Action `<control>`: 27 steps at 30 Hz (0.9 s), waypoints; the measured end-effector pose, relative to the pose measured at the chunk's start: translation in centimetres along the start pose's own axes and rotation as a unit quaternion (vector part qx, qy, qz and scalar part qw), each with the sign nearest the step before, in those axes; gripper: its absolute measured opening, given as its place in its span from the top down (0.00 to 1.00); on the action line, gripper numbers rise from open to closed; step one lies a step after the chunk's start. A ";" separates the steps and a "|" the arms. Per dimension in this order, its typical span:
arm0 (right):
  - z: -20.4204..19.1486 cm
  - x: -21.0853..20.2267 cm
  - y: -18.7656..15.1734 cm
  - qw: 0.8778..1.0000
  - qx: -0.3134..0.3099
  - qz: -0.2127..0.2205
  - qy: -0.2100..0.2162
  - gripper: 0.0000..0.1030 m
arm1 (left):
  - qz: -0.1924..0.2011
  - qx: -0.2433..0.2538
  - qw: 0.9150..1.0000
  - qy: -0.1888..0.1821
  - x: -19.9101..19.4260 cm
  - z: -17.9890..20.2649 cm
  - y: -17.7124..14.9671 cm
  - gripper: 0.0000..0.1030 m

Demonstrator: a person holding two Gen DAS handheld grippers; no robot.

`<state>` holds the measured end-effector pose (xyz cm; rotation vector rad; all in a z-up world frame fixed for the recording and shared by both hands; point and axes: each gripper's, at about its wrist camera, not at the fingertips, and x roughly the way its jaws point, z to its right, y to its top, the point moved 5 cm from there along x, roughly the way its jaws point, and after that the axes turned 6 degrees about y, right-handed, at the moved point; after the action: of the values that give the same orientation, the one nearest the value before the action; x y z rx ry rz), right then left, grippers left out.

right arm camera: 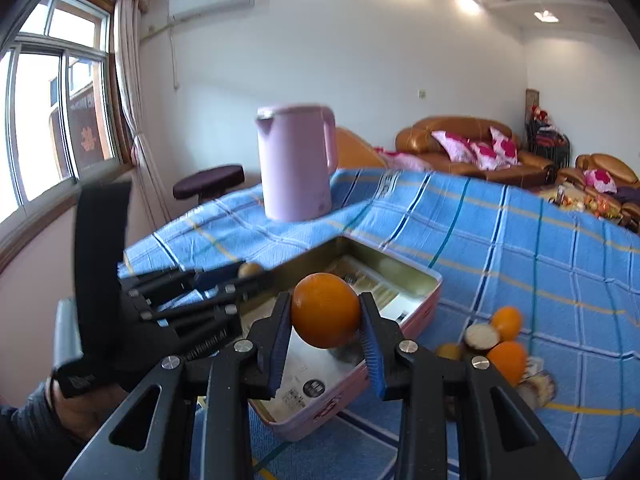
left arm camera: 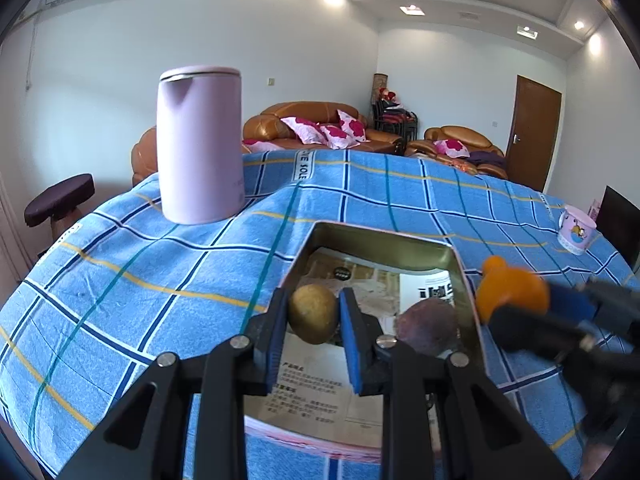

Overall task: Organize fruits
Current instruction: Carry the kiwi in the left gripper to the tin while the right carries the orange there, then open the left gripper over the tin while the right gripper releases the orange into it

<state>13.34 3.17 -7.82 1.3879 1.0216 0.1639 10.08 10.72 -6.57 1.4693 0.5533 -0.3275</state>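
**Two fruits held over the tin**

A brownish-green kiwi (left arm camera: 313, 314) sits clamped between the blue pads of the left gripper (left arm camera: 314, 320), above the open pink tin (right arm camera: 420, 312) lined with printed paper. The right gripper (right arm camera: 326, 320) pinches an orange (right arm camera: 325, 310) over the same tin (a dark purple fruit (left arm camera: 430, 326) already lies inside). More fruit (right arm camera: 502, 344) waits on the blue checked cloth (left arm camera: 160, 272), near a pink kettle (left arm camera: 200, 144).
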 end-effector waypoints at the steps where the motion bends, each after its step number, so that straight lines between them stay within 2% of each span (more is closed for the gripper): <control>1: -0.1 0.4 -0.3 1.000 0.000 -0.005 0.001 0.66 | -0.001 -0.001 1.000 0.001 0.1 -0.1 0.0 0.74; 18: -1.4 3.9 -2.1 0.999 -0.012 -0.050 0.010 0.66 | -0.008 -0.008 1.000 0.012 0.7 -0.9 -0.5 0.71; 19: -1.4 3.9 -2.1 0.999 -0.011 -0.049 0.010 0.66 | -0.006 -0.009 1.000 0.011 0.6 -0.9 -0.4 0.68; 21: -1.4 3.9 -2.1 0.999 -0.009 -0.047 0.008 0.63 | -0.001 -0.010 1.000 0.017 0.3 -1.0 -0.3 0.55; 22: -1.5 3.8 -2.0 0.999 -0.009 -0.045 0.011 0.60 | 0.004 -0.013 1.000 0.020 0.1 -1.1 -0.2 0.47; 23: -1.5 3.7 -1.9 0.999 -0.009 -0.043 0.014 0.52 | 0.009 -0.018 1.000 0.022 -0.2 -1.3 -0.1 0.39; 24: -1.5 3.4 -1.8 0.999 -0.010 -0.039 0.014 0.45 | 0.013 -0.022 0.999 0.024 -0.4 -1.4 0.1 0.36; 27: -1.3 2.2 -1.8 0.999 -0.016 -0.029 0.007 0.45 | 0.022 -0.030 0.999 0.024 -1.0 -1.5 0.4 0.33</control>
<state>12.91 5.06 -10.27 1.3283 1.0658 0.1460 9.20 12.15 -5.66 1.4331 0.5636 -0.2387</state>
